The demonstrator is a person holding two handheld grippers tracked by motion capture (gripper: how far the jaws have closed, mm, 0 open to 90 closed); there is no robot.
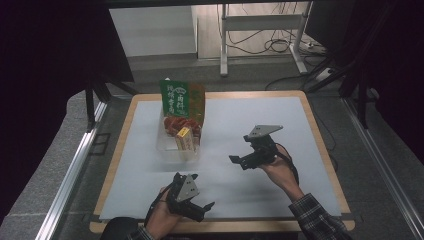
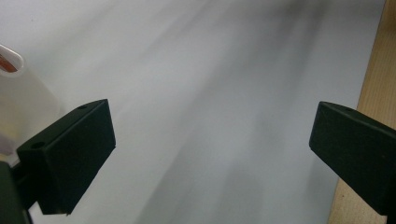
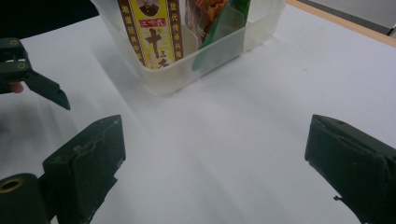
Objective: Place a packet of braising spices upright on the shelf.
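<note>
A clear plastic bin (image 1: 165, 147) stands left of centre on the white mat (image 1: 250, 112). In it are a tall green packet (image 1: 175, 97), a red snack bag (image 1: 175, 122) and a yellow box (image 1: 184, 140). My left gripper (image 1: 201, 192) is near the front edge, below the bin, open and empty. My right gripper (image 1: 239, 150) is right of the bin, open and empty, its jaws turned toward it. The right gripper view has its jaws (image 3: 215, 158) wide apart over bare mat, with the bin (image 3: 219, 51), yellow box (image 3: 152, 32) and left gripper (image 3: 42, 86) beyond. The left gripper (image 2: 212, 144) faces bare mat, with the bin's corner (image 2: 23, 93) at left.
The mat lies on a wooden table whose rim (image 2: 373, 74) runs close beside the left gripper. Dark curtains flank the table, and a white metal frame (image 1: 260, 30) with cables stands on the floor behind it.
</note>
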